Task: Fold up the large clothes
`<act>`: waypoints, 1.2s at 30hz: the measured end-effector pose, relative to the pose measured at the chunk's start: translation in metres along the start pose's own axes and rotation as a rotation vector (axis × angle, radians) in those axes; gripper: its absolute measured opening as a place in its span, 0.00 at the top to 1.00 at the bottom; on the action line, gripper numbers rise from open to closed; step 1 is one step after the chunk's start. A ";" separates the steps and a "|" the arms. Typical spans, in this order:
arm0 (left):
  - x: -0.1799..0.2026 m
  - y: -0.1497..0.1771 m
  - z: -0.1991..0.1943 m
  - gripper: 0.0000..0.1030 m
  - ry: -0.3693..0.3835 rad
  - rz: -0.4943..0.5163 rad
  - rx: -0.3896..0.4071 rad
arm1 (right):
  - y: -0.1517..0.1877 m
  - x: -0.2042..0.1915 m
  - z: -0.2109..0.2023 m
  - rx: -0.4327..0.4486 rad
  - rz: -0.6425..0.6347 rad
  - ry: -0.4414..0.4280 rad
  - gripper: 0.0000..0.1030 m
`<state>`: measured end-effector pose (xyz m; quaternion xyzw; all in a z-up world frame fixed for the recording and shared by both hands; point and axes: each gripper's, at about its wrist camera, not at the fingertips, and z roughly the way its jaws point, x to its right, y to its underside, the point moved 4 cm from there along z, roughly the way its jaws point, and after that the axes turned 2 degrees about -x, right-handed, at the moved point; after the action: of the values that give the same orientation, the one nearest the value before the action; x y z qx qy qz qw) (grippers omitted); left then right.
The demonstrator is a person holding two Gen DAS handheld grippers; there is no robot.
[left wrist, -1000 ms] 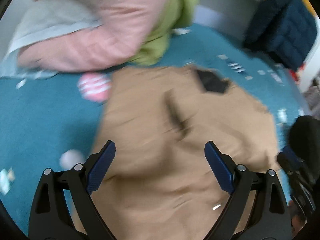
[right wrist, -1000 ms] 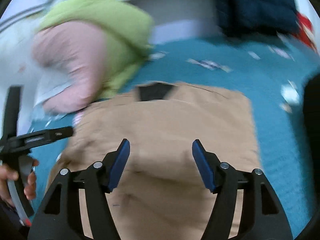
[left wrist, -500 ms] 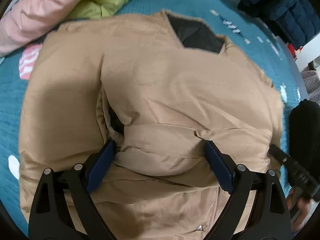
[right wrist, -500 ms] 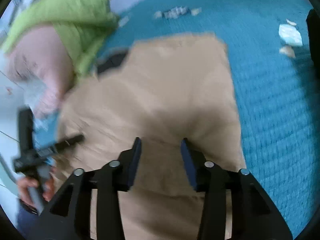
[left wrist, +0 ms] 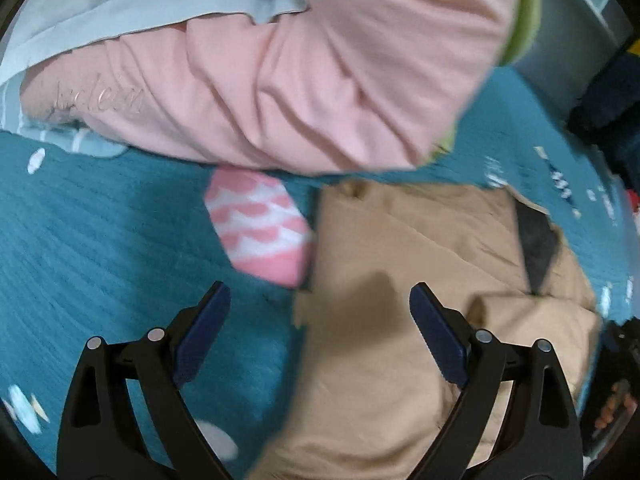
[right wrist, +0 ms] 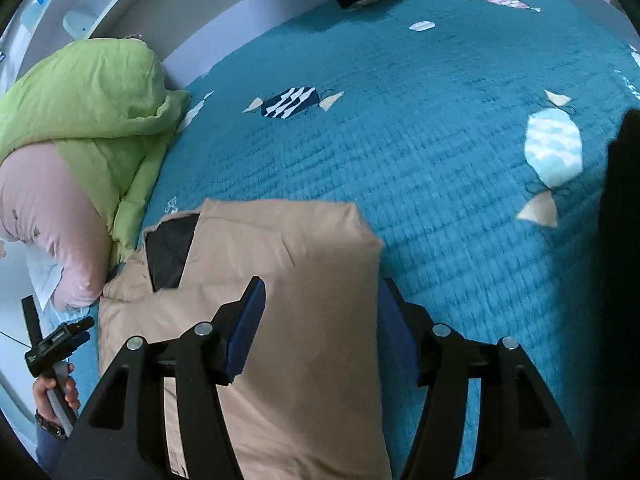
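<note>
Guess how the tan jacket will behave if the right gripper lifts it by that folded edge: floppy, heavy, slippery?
Probably floppy: the tan jacket lies in soft creased folds, so the unheld part would likely drape and unfold. Likely light for its bulk, since it looks puffy and padded. Its smooth shell may slip between the right gripper pads unless plenty of fabric is pinched.

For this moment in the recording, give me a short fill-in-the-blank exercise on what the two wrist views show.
1. The garment between the fingers of the right gripper is a ____ jacket.
2. The left gripper has its jaws ____.
3. The green jacket lies on top of a ____ garment.
4. The bedspread is ____ with candy prints.

Missing words: tan; open; pink; teal
</note>
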<state>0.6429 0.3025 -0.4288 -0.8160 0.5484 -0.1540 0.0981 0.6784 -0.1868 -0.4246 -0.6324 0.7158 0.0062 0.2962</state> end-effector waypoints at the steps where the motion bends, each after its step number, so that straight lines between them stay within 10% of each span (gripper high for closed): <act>1: -0.003 -0.004 0.008 0.11 0.005 0.003 -0.024 | -0.004 0.000 0.004 -0.008 0.004 0.001 0.45; 12: 0.000 -0.020 0.049 0.11 0.127 -0.061 -0.099 | -0.020 0.008 0.039 -0.111 0.088 -0.030 0.43; 25: 0.037 -0.030 0.071 0.12 0.038 0.071 -0.116 | -0.034 0.009 0.064 -0.127 0.039 0.094 0.48; 34: 0.054 -0.033 0.068 0.33 0.029 0.106 -0.090 | -0.026 -0.005 0.064 -0.101 -0.079 0.128 0.82; 36: 0.054 -0.034 0.065 0.53 0.032 0.117 -0.089 | -0.023 -0.009 0.059 -0.080 -0.096 0.131 0.84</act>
<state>0.7148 0.2650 -0.4700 -0.7835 0.6030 -0.1367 0.0618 0.7245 -0.1609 -0.4611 -0.6764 0.7017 -0.0208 0.2229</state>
